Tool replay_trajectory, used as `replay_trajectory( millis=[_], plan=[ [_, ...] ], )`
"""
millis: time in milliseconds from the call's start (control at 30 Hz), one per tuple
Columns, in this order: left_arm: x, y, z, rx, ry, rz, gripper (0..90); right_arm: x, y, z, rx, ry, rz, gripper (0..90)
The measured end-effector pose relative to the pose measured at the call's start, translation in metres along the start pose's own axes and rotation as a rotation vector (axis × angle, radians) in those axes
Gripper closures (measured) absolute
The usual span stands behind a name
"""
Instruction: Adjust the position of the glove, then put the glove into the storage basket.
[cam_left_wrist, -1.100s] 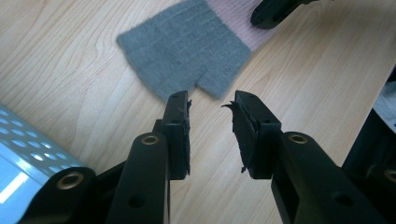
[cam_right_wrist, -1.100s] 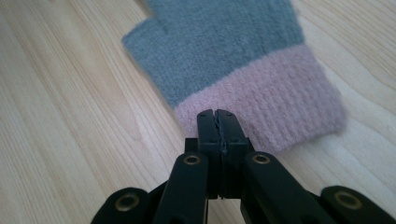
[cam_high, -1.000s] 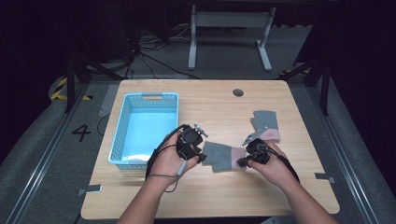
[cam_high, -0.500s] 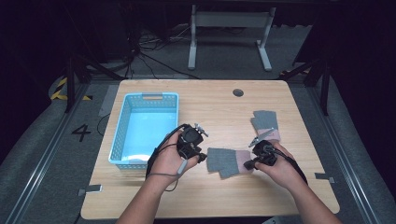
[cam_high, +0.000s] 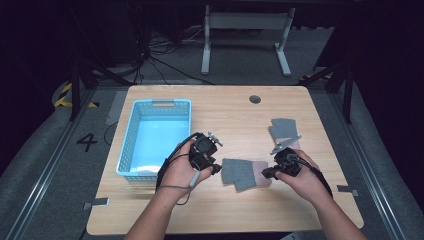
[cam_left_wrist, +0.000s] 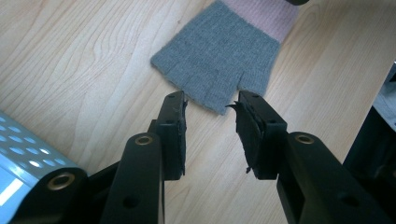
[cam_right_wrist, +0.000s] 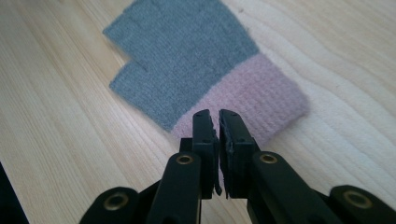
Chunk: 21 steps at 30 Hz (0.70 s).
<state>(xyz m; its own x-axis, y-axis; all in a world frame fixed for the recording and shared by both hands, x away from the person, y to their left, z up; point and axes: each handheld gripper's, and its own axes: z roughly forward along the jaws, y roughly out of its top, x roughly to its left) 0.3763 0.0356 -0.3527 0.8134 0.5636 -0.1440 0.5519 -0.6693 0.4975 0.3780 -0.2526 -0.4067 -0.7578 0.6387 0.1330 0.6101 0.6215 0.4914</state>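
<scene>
A grey fingerless glove (cam_high: 240, 172) with a pink cuff (cam_high: 261, 172) lies flat on the wooden table (cam_high: 225, 115) between my two grippers. My left gripper (cam_high: 216, 169) is at its finger end, jaws open and just widened a little. The glove (cam_left_wrist: 215, 56) lies just past the left gripper's (cam_left_wrist: 210, 100) tips, and nothing is between them. My right gripper (cam_high: 266, 173) is at the cuff end. In the right gripper view, the right gripper (cam_right_wrist: 215, 114) has just been opening and shows a narrow empty gap, with the cuff (cam_right_wrist: 261, 100) right beyond its tips.
A second grey glove (cam_high: 284, 129) lies behind my right hand. A light blue plastic basket (cam_high: 162, 102) stands at the left, close to my left hand. A round cable hole (cam_high: 255, 99) sits near the table's far edge.
My right hand has drawn slightly toward the table's front edge with the cuff end. The glove now lies spread out flat. The left hand has stayed put.
</scene>
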Motion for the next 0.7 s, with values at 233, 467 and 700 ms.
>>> replay_trajectory(
  millis=[233,467,700],
  plan=[
    [0.000,0.000,0.000,0.002,-0.001,0.001,62.5,-0.003,0.000,-0.012,-0.047,-0.021,0.010,84.7],
    [-0.001,0.001,0.000,0.001,-0.002,0.002,62.2,-0.007,-0.003,-0.020,-0.075,-0.031,0.033,84.4],
    [-0.001,0.000,-0.001,0.002,-0.006,0.003,61.8,-0.009,-0.003,-0.024,-0.087,-0.037,0.038,83.9]
  ],
)
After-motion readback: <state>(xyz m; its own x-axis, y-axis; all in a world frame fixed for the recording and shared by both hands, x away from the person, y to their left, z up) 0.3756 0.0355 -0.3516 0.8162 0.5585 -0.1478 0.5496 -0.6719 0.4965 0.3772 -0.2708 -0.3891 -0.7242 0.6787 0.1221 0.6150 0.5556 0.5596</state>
